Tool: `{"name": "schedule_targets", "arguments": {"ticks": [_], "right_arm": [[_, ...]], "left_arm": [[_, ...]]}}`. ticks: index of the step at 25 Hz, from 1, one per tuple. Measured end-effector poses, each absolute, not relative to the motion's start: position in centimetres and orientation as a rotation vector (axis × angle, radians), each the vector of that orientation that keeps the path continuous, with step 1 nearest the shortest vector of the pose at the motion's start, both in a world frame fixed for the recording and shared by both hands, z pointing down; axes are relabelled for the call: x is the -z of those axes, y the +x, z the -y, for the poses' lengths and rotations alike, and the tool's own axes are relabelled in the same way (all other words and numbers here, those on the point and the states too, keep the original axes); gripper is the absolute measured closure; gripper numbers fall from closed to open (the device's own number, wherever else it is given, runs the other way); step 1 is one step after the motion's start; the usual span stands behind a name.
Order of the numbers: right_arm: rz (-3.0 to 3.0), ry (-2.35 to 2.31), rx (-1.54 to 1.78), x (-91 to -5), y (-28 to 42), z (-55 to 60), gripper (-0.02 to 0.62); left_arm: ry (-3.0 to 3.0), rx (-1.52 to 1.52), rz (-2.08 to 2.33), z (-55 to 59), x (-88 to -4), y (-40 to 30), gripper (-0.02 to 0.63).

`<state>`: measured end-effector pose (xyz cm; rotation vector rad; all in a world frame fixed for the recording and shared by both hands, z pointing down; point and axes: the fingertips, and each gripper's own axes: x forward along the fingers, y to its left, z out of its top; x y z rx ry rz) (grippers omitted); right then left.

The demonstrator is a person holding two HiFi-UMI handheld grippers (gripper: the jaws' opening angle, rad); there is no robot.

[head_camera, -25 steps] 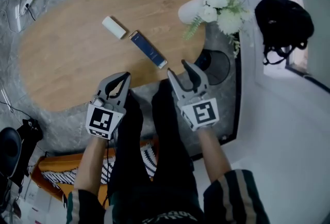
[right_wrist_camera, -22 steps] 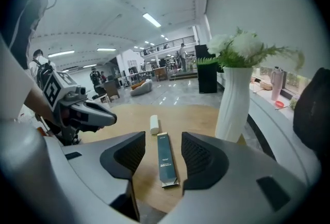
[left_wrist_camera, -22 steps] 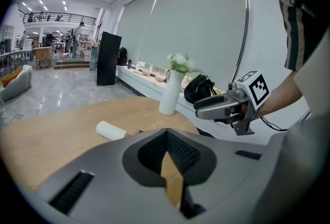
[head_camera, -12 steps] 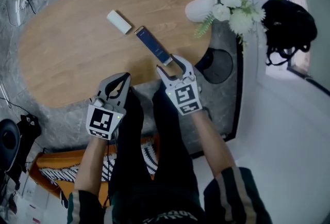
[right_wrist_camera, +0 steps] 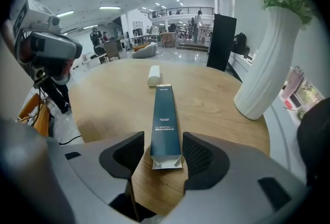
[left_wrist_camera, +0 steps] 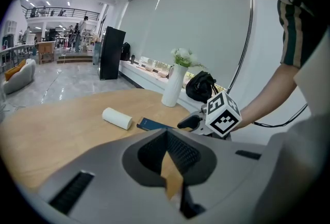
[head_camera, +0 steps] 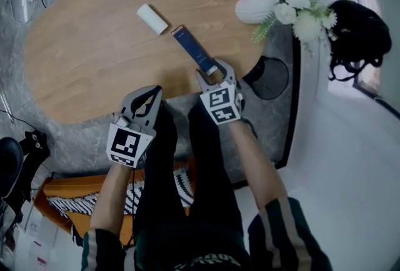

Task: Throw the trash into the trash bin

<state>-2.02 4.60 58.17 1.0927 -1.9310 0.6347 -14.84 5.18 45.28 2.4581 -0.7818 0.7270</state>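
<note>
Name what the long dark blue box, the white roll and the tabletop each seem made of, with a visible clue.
Long dark blue box: probably thin card, matt print; pale folded flaps at its open end.
White roll: likely paper, matt; too small to be sure.
Tabletop: wood or wood-look laminate, smooth; grain lines show.

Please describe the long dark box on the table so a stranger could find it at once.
Look at the oval wooden table. Near its edge by the person lies a long dark blue box, one end between the right gripper's jaws, which have just been opening. The white roll beside it is short and round; the box is slim and flat.
</note>
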Motion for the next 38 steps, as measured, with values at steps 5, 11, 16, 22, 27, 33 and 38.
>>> {"name": "schedule_targets", "arguments": {"ticks": [5, 11, 16, 22, 27, 33, 38], "right_arm": [[1.877, 1.096, -0.669, -59.5, -1.7, -4.5, 0.384], [1.878, 1.11, -0.704, -59.2, -1.6, -5.0, 0.414], [1.896, 1.141, -0.699, -58.3, -0.8, -5.5, 0.428], [1.899, 1.212, -0.705, -57.2, 1.1, -6.3, 0.431], [1.868, 1.296, -0.73, -56.5, 4.2, -7.7, 0.431], [1.817, 1.391, -0.774, -56.1, 8.2, -10.3, 0.431], [1.769, 1.482, -0.799, -55.8, 11.8, -12.6, 0.431]], "left_arm": [[2.42, -0.711, 0.792, -5.5, -45.3, -15.1, 0.606], [2.441, -0.751, 0.762, -6.2, -46.0, -15.6, 0.606], [2.433, -0.747, 0.751, -6.3, -45.9, -14.8, 0.606], [2.473, -0.764, 0.701, -6.4, -45.9, -13.0, 0.606], [2.5, -0.78, 0.639, -6.9, -45.8, -10.5, 0.606], [2.543, -0.814, 0.551, -7.7, -45.9, -7.0, 0.606], [2.572, -0.815, 0.482, -8.1, -45.8, -3.3, 0.606]]}}
